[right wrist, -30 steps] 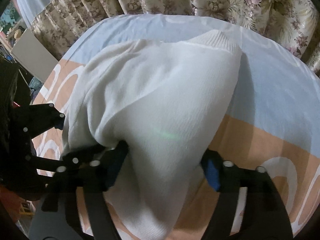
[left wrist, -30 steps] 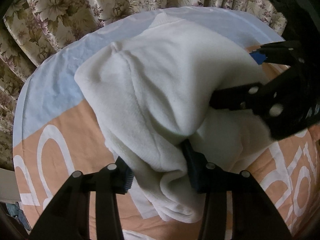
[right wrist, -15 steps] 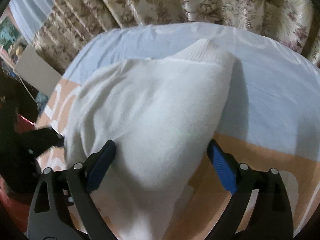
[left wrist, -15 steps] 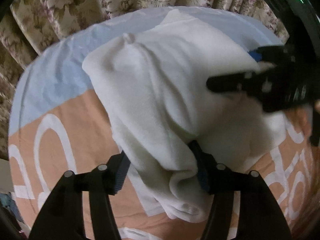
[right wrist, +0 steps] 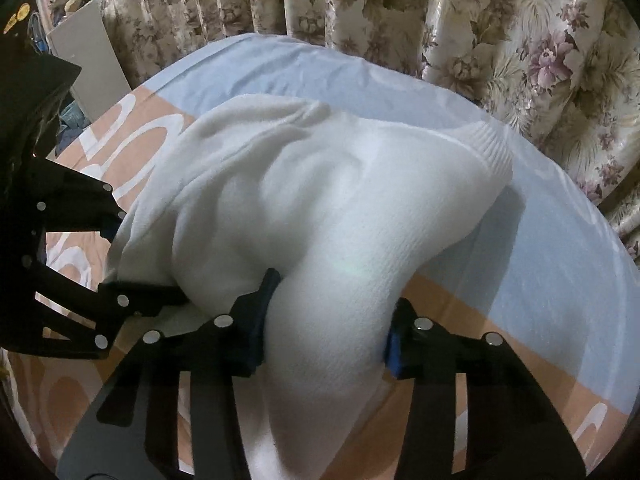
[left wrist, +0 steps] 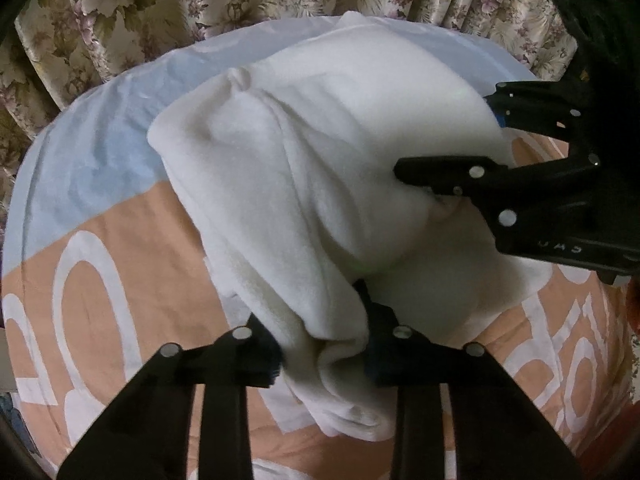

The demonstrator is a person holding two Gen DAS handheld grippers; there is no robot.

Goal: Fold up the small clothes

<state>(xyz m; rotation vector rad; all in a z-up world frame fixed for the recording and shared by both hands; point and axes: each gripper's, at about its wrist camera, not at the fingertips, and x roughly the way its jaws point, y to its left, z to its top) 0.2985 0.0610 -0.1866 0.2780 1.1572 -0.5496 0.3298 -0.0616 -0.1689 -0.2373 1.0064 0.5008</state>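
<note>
A white fleece garment [left wrist: 304,176] lies bunched on an orange and blue bedsheet [left wrist: 100,216]. Its ribbed hem [right wrist: 486,140] points to the far right in the right wrist view. My left gripper [left wrist: 320,340] has its jaws pressed against a thick fold of the garment near its front edge. My right gripper [right wrist: 328,320] grips another thick fold [right wrist: 328,264] of the same garment. Each gripper shows in the other's view: the right one [left wrist: 500,148] at the garment's right side, the left one [right wrist: 120,264] at its left side.
Floral curtains [right wrist: 460,20] hang close behind the bed on the far side. The blue part of the sheet [right wrist: 540,240] runs along the far edge. A pale board [right wrist: 92,56] and clutter stand off the bed at far left.
The right gripper has closed in on the fold, having stood wide open half a second ago. The left gripper's jaws have narrowed on the cloth. The garment bunched up higher.
</note>
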